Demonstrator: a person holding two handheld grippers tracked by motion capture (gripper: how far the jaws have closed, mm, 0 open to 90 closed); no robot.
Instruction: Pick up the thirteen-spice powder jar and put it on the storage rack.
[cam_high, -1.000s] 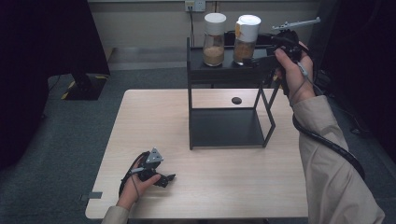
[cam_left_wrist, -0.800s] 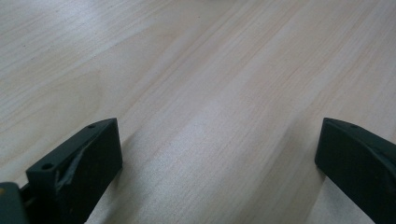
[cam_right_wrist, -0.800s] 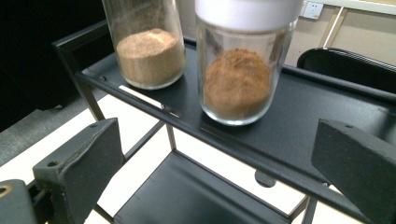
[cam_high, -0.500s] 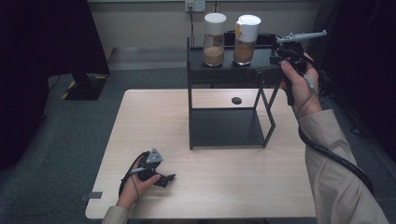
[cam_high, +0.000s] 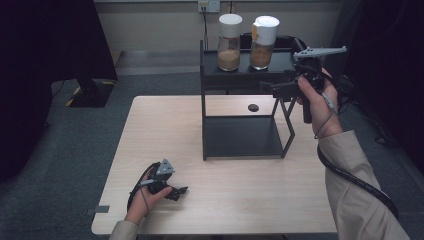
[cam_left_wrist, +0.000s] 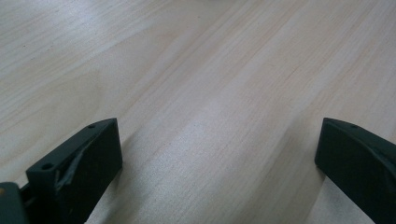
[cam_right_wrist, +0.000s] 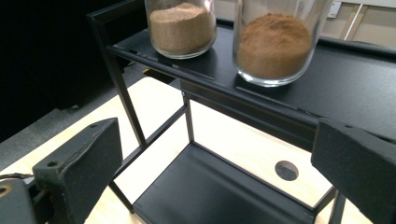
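My right gripper is raised at the right end of the black two-tier rack, its jaws wide apart with nothing between them, aimed toward the top shelf just below the nearer jar. In the right gripper view that jar of darker brown powder stands on the shelf ahead, the jar of paler powder beside it to the left; both tops are cut off there, though from above each shows a white lid. My left gripper rests low on the near left of the light wooden table, jaws spread wide over bare wood, touching nothing but the tabletop. A round hole sits in the table behind the rack. Grey carpet surrounds the table, a pale wall with a socket lies beyond, and both sides of the room are too dark to make out.
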